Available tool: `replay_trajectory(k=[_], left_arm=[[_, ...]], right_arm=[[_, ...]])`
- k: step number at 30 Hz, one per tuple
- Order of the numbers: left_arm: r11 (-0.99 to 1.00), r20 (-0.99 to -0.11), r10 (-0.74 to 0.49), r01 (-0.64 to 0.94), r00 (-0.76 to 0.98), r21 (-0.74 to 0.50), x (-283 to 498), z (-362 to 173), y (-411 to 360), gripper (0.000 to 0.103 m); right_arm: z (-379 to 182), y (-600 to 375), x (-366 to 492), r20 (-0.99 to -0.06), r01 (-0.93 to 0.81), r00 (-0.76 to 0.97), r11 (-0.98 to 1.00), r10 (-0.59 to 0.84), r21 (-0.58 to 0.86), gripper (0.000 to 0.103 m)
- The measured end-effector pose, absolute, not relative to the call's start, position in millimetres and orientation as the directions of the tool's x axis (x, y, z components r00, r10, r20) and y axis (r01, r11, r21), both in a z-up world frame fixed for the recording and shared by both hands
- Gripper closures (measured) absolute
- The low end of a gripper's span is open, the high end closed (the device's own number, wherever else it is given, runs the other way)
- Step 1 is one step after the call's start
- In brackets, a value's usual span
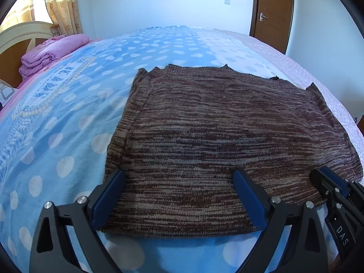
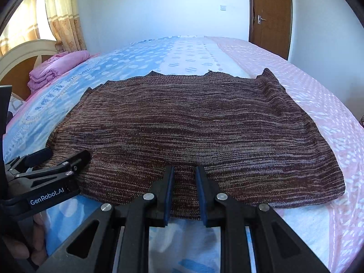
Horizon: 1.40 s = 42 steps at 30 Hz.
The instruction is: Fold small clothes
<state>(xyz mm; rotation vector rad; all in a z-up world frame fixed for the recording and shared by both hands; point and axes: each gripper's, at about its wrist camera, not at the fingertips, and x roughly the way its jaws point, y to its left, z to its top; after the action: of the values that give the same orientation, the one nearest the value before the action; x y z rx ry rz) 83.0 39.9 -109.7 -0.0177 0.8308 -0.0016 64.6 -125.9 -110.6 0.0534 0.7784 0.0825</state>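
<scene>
A brown marled knit garment [image 1: 204,136] [image 2: 193,132] lies spread flat on the bed. My left gripper [image 1: 179,175] hovers over its near left corner. Its blue pads [image 1: 113,193] stand wide apart and press on nothing, so it is open. In the right wrist view the left gripper [image 2: 64,154] shows at the garment's left edge. My right gripper [image 2: 184,170] sits over the middle of the near hem. Its jaws are a narrow gap apart, and flat fabric shows between them. The right gripper [image 1: 327,177] also appears at the garment's near right corner in the left wrist view.
The bed has a blue polka-dot blanket [image 1: 56,125] on the left and a pink sheet [image 2: 318,104] on the right. Folded purple bedding [image 1: 45,54] rests by the headboard [image 1: 13,36]. A brown door [image 1: 270,6] stands beyond. A hand [image 2: 34,238] holds the left gripper.
</scene>
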Motion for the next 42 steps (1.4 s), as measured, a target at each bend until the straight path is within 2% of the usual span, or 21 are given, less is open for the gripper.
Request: replay_trajectory(k=[4,6,10,11,13,18,20,22,24,29,37,39,41,42], left_arm=[[0.997,-0.726,-0.057,0.001,0.685,-0.077,80.2,-108.7,47.0,0.004],[0.993,-0.715,-0.091,0.005,0.694,-0.121,77.3,-106.9,52.0,0.004],[0.966,-0.690,-0.187,0.001,0.699,-0.260,68.4,-99.2,75.2,0.004],[0.962,-0.690,-0.186,-0.012,0.700,-0.271,66.2,-96.3,81.5,0.004],[0.961,-0.693,-0.137,-0.074,0.708,-0.266,63.7,-88.8,100.2,0.004],[0.921,-0.654,-0.169,-0.118,0.737,-0.371,64.8,-79.7,138.3,0.005],[0.903,-0.646,-0.187,-0.129,0.740,-0.410,66.5,-81.8,141.0,0.009],[0.889,-0.669,-0.244,-0.114,0.702,-0.444,68.9,-89.7,131.8,0.031],[0.877,-0.696,-0.278,-0.122,0.662,-0.465,66.8,-101.6,117.9,0.036],[0.857,-0.660,-0.249,-0.156,0.709,-0.491,55.8,-110.3,113.1,0.032],[0.777,-0.613,-0.403,-0.101,0.680,-0.622,125.6,-113.8,137.0,0.027],[0.775,-0.611,-0.401,-0.102,0.682,-0.623,127.9,-113.7,134.6,0.029],[0.776,-0.605,-0.389,-0.108,0.695,-0.622,124.2,-114.5,133.1,0.037],[0.777,-0.606,-0.378,-0.117,0.700,-0.619,122.1,-114.9,133.8,0.048]], right_arm=[[-86.1,-119.1,71.5,-0.679,-0.077,0.716,0.986,0.158,0.148,0.083],[-76.3,-106.5,75.9,-0.658,-0.097,0.737,0.988,0.154,0.122,0.083],[-92.7,-86.4,88.8,-0.687,-0.140,0.705,0.984,0.175,0.107,0.083],[-103.3,-85.4,90.1,-0.709,-0.141,0.684,0.985,0.173,0.105,0.083],[-106.8,-89.1,83.5,-0.683,-0.153,0.702,0.980,0.200,0.129,0.082],[-108.9,-91.9,82.1,-0.681,-0.154,0.699,0.976,0.218,0.154,0.080],[-109.6,-89.7,80.9,-0.679,-0.154,0.704,0.978,0.209,0.142,0.080],[-109.7,-88.6,79.7,-0.678,-0.156,0.705,0.978,0.208,0.139,0.080],[-108.9,-91.7,79.8,-0.675,-0.159,0.704,0.976,0.220,0.151,0.078],[-109.8,-99.2,81.4,-0.666,-0.168,0.699,0.965,0.260,0.200,0.077],[-110.8,-101.1,81.7,-0.659,-0.178,0.697,0.959,0.281,0.220,0.074],[-111.0,-101.1,81.9,-0.659,-0.177,0.697,0.959,0.282,0.223,0.074],[-111.0,-100.8,82.0,-0.659,-0.178,0.697,0.958,0.283,0.223,0.074],[-111.0,-100.7,82.0,-0.659,-0.178,0.697,0.959,0.282,0.222,0.074]])
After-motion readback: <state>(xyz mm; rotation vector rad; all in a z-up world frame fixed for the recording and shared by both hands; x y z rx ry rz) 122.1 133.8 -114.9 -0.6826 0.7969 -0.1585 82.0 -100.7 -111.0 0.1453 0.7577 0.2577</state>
